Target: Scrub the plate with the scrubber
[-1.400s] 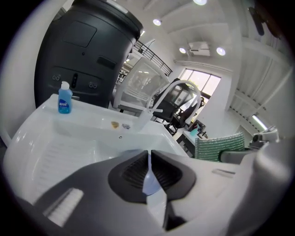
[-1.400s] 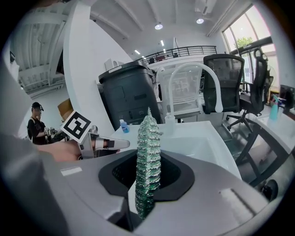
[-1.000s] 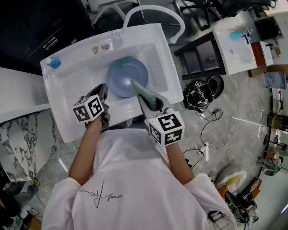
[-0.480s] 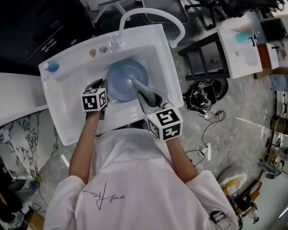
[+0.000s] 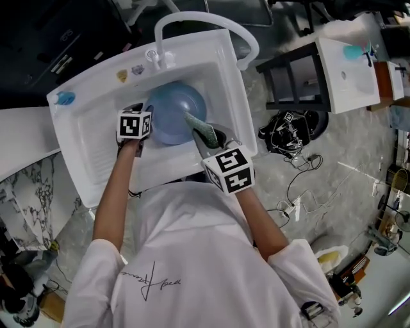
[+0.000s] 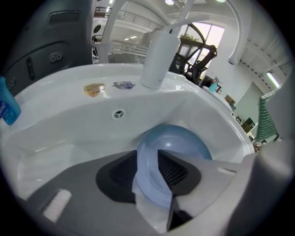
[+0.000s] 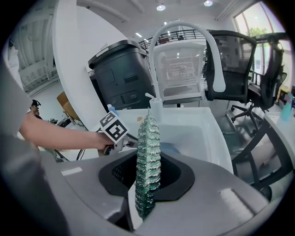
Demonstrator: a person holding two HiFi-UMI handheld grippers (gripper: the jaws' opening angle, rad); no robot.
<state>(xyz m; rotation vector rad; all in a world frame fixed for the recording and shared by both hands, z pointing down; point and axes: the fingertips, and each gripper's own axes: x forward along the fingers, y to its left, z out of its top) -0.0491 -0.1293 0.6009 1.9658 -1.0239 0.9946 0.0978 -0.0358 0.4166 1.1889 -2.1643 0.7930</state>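
A blue plate lies in the white sink, under the faucet. My left gripper is at the plate's left rim. In the left gripper view its jaws are opening, with the plate's near rim between the two dark pads; they are not clamped on it. My right gripper is shut on the green scrubber, whose tip hangs over the plate's right edge. In the right gripper view the scrubber stands upright between the jaws, and the left gripper's marker cube shows beyond it.
A white arched faucet curves over the sink's back. A blue bottle stands at the sink's far left corner. Two small stickers sit on the back ledge. A black stool and cables are on the floor to the right.
My left gripper has moved forward and right from the sink's front left up to the plate's left rim. The right gripper has kept the scrubber at the plate's right edge.
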